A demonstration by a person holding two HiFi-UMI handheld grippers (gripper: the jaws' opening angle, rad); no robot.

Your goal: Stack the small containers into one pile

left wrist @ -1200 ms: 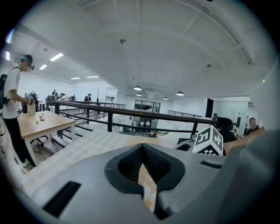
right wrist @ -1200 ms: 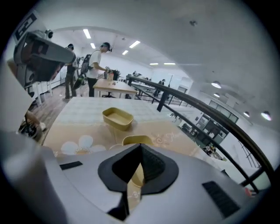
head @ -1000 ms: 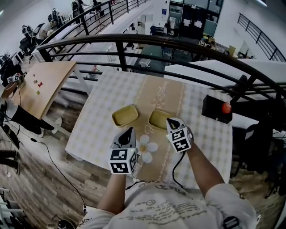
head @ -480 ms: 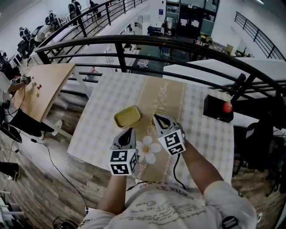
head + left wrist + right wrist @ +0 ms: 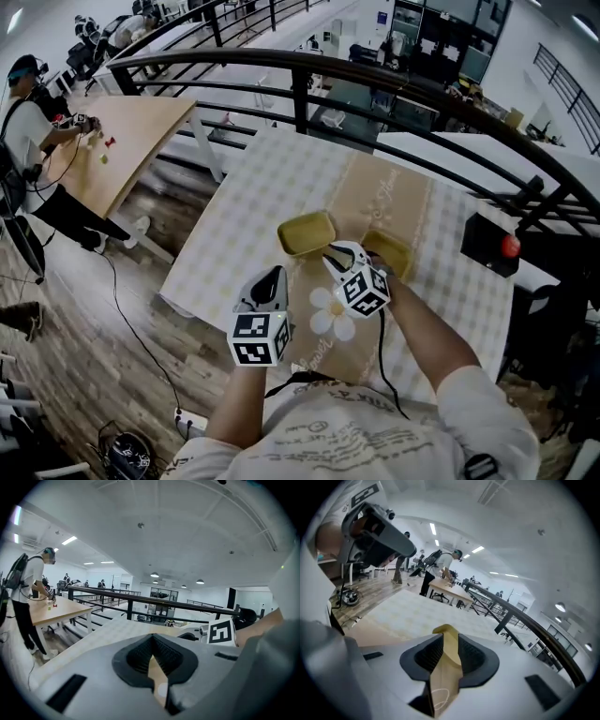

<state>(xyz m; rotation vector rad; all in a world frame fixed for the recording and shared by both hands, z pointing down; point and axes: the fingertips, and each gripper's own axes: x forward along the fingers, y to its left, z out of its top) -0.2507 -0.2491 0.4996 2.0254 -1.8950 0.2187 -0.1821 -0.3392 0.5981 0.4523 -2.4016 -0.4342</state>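
Two small yellow containers sit on the checked tablecloth [image 5: 244,216], the left one [image 5: 307,232] and the right one [image 5: 392,251] apart from each other. My right gripper [image 5: 334,253] reaches in between them, its tips at the left container's near right corner. Its jaws have just been opening and stand apart, and in the right gripper view that yellow container [image 5: 446,634] shows in the gap of the right gripper [image 5: 449,646]. My left gripper [image 5: 273,276] hovers in front of the left container, shut and empty. In the left gripper view, the left gripper [image 5: 152,660] shows only tan cloth.
A black box with a red button [image 5: 497,246] sits at the table's right edge. A dark railing [image 5: 309,80] runs behind the table. A person [image 5: 28,141] stands at a wooden table [image 5: 131,131] to the left. A flower print [image 5: 336,314] lies under my right gripper.
My right gripper has swung left from over the right container to the left container's corner, rolled, and its jaws have parted. The left gripper has drifted a little left of that container.
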